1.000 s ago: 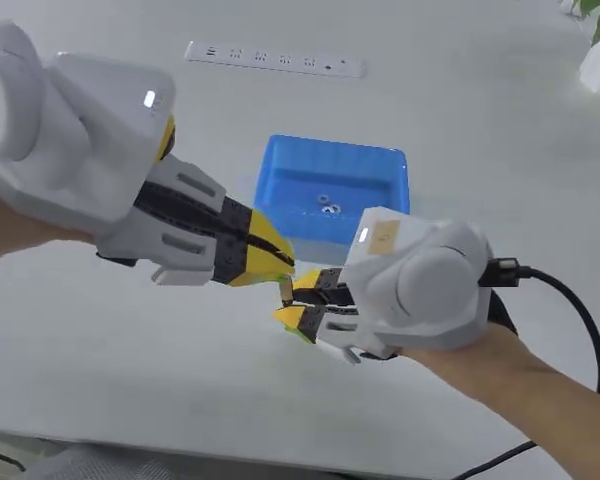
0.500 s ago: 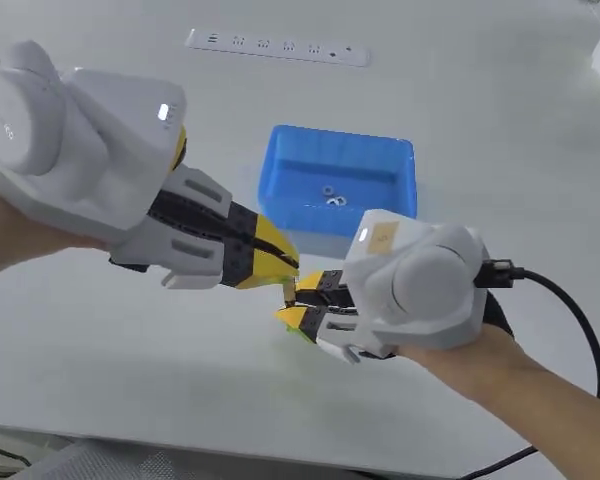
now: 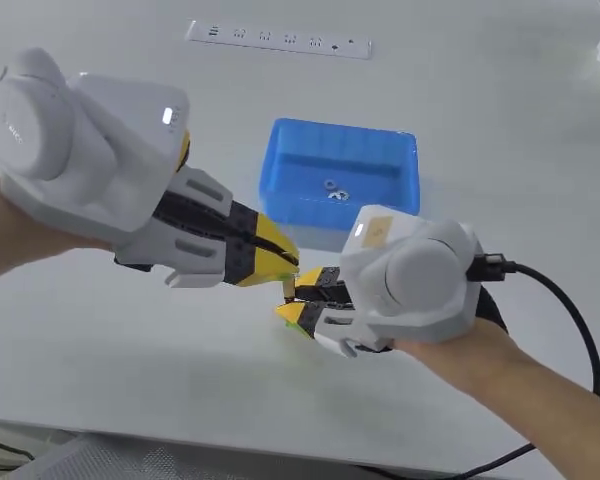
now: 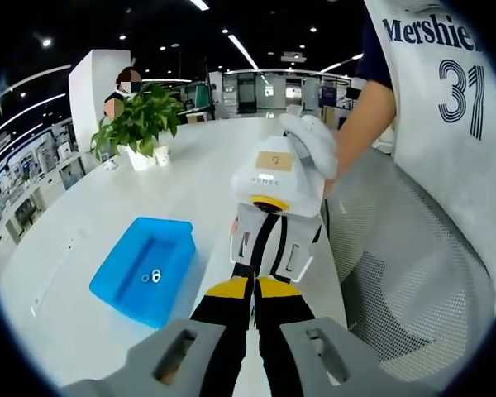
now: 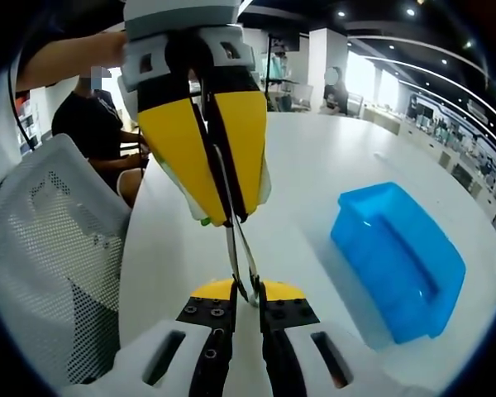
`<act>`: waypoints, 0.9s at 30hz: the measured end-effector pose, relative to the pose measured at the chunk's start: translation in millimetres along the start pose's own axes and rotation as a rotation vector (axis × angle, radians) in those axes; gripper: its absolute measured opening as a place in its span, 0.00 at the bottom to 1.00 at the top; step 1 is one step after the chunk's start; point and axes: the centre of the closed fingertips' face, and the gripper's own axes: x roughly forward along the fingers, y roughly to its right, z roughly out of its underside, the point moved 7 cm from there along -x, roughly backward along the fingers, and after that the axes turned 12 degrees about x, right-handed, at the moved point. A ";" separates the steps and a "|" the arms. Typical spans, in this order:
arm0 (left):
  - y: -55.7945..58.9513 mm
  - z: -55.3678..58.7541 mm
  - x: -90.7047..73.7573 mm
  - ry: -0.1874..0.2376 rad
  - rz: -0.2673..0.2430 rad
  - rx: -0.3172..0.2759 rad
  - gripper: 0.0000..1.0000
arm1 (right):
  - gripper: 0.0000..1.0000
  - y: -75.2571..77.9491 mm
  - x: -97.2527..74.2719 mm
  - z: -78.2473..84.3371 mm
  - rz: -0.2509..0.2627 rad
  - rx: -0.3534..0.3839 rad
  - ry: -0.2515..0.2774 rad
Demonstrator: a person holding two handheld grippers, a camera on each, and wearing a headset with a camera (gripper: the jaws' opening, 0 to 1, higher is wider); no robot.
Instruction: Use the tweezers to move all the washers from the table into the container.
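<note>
The thin metal tweezers (image 5: pixel 238 256) run between the two grippers, which meet tip to tip above the white table (image 3: pixel 100 340). My left gripper (image 3: pixel 285 262) comes in from the left, its yellow jaws shut on the upper part of the tweezers (image 3: pixel 288 288). My right gripper (image 3: pixel 292 308) reaches in from the right and is shut on the tweezers' lower tips; in its own view its jaws (image 5: pixel 248 296) close below the left gripper (image 5: pixel 227 217). Behind them sits the blue container (image 3: pixel 280 190) with two or three washers (image 3: pixel 332 190) inside, also in the left gripper view (image 4: pixel 116 281).
A white power strip (image 3: pixel 278 40) lies at the table's far edge. A black cable (image 3: pixel 570 310) trails from the right gripper. A potted plant (image 4: pixel 140 124) stands on the table beyond the container. A mesh chair (image 5: pixel 50 248) sits beside the table, near a seated person (image 5: pixel 87 124).
The head camera has shifted slightly. Both grippers stay joined at the tweezers in about the same place.
</note>
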 end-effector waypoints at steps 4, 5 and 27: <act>-0.4 1.4 1.0 0.005 -0.007 -0.010 0.05 | 0.12 1.0 0.4 0.6 0.001 0.003 -0.004; -0.4 1.8 1.2 0.007 -0.008 -0.012 0.05 | 0.12 1.4 0.5 1.1 0.002 0.005 -0.005; 2.9 0.9 2.5 0.014 -0.010 -0.038 0.05 | 0.10 1.3 -0.4 3.4 -0.001 -0.010 -0.021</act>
